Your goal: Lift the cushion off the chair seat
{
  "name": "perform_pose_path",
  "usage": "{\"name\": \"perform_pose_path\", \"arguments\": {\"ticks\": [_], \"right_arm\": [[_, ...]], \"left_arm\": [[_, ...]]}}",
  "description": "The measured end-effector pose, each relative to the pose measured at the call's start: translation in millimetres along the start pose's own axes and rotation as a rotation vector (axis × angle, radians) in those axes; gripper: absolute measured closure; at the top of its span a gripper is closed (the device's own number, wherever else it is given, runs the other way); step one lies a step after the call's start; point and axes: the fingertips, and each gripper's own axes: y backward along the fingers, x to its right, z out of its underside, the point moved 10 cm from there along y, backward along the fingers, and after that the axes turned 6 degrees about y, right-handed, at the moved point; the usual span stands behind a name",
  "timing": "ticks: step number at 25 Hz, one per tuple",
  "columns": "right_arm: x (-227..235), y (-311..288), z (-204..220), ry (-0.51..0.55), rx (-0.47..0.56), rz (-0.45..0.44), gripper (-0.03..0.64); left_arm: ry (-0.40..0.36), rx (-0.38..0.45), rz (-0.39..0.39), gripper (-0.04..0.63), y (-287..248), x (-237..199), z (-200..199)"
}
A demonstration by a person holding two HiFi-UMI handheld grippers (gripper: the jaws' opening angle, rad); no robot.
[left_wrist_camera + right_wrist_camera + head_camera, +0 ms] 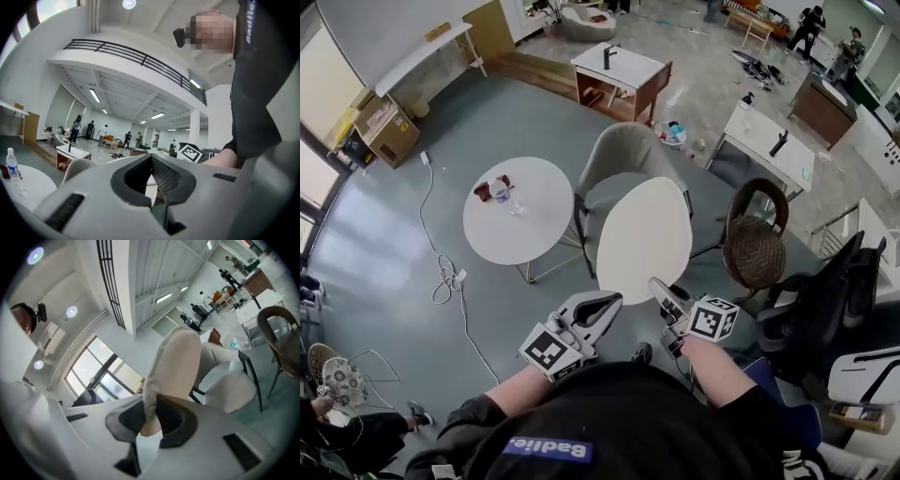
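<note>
Cream cushion [642,234] held clear of the chair seat, pinched at its near edge.
Nearest, the right gripper [661,291] has its jaws clamped on the cushion's rim; the left gripper [609,303], just left, has jaws pressed together on nothing. The oval's long axis runs near to far, toward the pale chair [623,150] beyond. The lift looks nearly complete; next it needs a steady pinch.

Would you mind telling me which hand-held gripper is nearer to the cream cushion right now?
Right. The right hand-held gripper is clamped on the lower edge of the cushion. The left hand-held gripper sits just beside that edge with its jaws together, gripping nothing.
</note>
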Motion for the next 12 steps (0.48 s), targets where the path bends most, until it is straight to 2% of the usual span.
{"name": "perform_pose_path", "arguments": {"ticks": [7, 12], "right_arm": [[-32.2, 5.6, -0.4, 0.239, -0.073, 0.035, 0.56], [-48.9, 7.4, -2.1, 0.345, -0.091, 0.027, 0.56]], "left_arm": [[-0.02, 0.011, 0.007, 0.583, -0.7, 0.9, -5.2], [-0.026, 0.003, 0.011, 0.583, -3.6, 2.5, -7.5]]}}
